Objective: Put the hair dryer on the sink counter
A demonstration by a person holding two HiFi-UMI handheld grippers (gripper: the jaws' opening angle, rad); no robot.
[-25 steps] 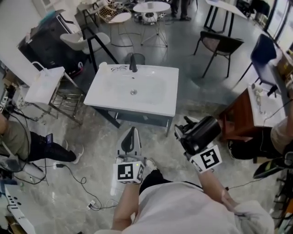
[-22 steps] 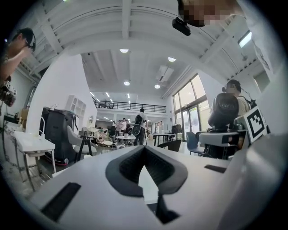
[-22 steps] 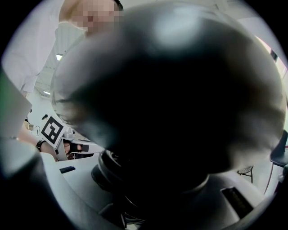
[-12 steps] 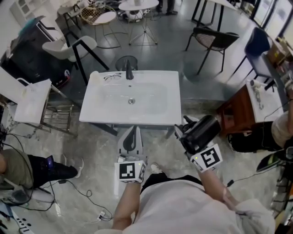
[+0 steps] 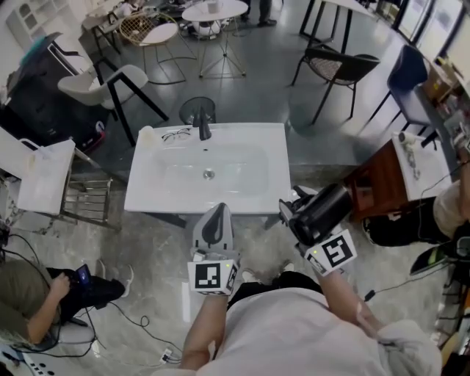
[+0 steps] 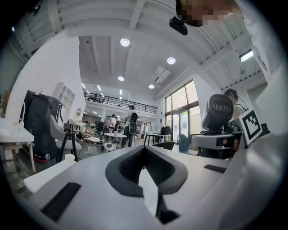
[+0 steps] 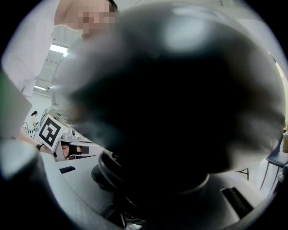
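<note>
Closing on the sink: across the last second the person has walked both tools up to the sink counter, which has slid from well ahead to just under their tips in the head view

- right gripper: clamped on the hair dryer, same grip as a second ago; its own view is almost filled by the dark, blurred body of the dryer
- hair dryer: in the air, just short of the counter's front right corner, not yet over the white top
- left gripper: jaws drawn together, nothing between them; its tip now overlaps the counter's front edge, where earlier it hung apart from it

Judgement: approach nearly done; what remains is carrying the dryer over the rim and setting it down. The flat strip right of the basin looks the nearest free spot

Surface: white one-piece top with a shallow basin, dark faucet at the back, a pair of glasses lying back left

Room: grey floor, chairs and a round table beyond the sink, a wooden stand to the right, cables on the floor and a seated person at lower left
</note>
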